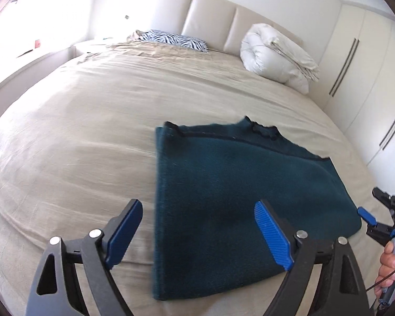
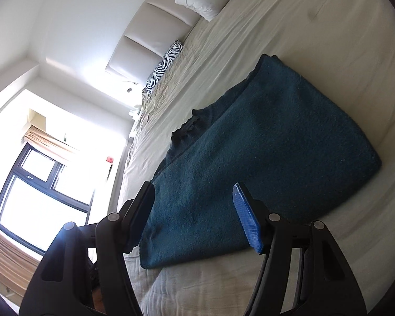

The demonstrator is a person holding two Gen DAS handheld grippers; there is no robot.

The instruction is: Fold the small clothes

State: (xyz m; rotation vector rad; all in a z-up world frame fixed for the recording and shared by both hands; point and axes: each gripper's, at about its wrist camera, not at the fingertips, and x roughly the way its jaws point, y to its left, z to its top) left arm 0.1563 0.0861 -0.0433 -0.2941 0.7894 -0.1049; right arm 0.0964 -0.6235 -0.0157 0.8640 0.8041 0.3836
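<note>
A dark teal knit garment [image 1: 237, 192] lies folded flat on the beige bed sheet [image 1: 79, 131], its collar toward the headboard. My left gripper [image 1: 200, 231] is open and empty, hovering over the garment's near left edge. My right gripper [image 2: 194, 216] is open and empty, its view rolled sideways, with its jaws either side of the garment's [image 2: 263, 152] near end. In the left wrist view the right gripper [image 1: 374, 218] shows beside the garment's right corner, held by a hand.
A rolled white duvet [image 1: 276, 55] and a zebra-print pillow [image 1: 176, 39] lie by the padded headboard [image 1: 210, 15]. White wardrobe doors [image 1: 368, 79] stand to the right of the bed. A window [image 2: 34, 184] is on the far side.
</note>
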